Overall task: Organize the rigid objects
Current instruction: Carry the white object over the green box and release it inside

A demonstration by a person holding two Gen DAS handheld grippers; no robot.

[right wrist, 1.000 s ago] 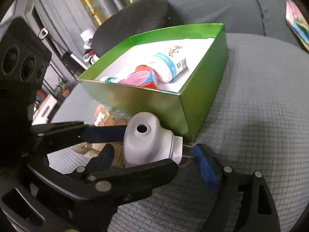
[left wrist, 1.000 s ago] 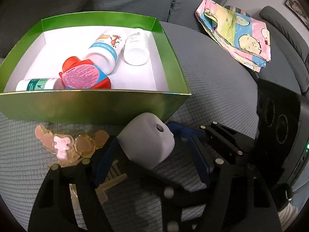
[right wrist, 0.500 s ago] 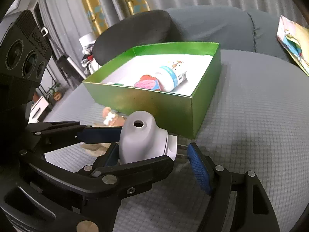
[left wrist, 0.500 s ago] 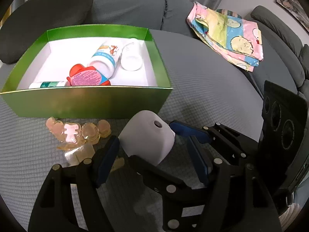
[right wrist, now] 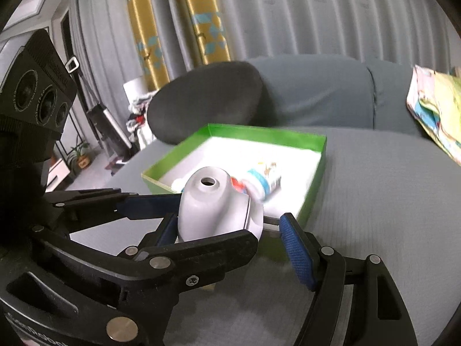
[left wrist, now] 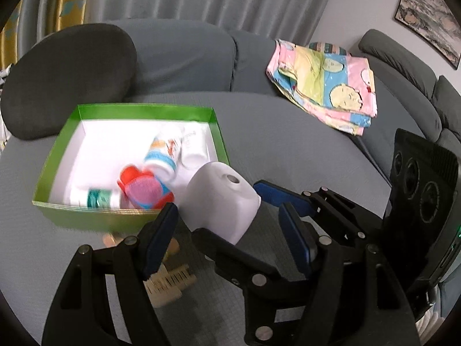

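A white plastic device (left wrist: 219, 199) with a small round hole on top hangs above the grey seat. My left gripper (left wrist: 227, 210) is shut on it, blue pads on either side. My right gripper (right wrist: 227, 219) crosses in from the other side and is also shut on the device (right wrist: 213, 210); one of its fingers (left wrist: 276, 194) shows in the left wrist view. Just beyond lies the green box (left wrist: 144, 109), white inside (right wrist: 314, 178). It holds a blue-banded bottle (left wrist: 161, 155), a red and pink item (left wrist: 144, 190) and a green-labelled bottle (left wrist: 95, 199).
A beige comb-like piece (left wrist: 170, 285) lies on the seat under the left gripper. A folded colourful cloth (left wrist: 325, 86) rests at the back right. A dark round cushion (left wrist: 69, 77) leans behind the box. Sofa backs and curtains close off the far side.
Both grippers have risen together with the white device between them. The green box and the small pieces on the seat now sit lower and farther off, and more of the room shows.
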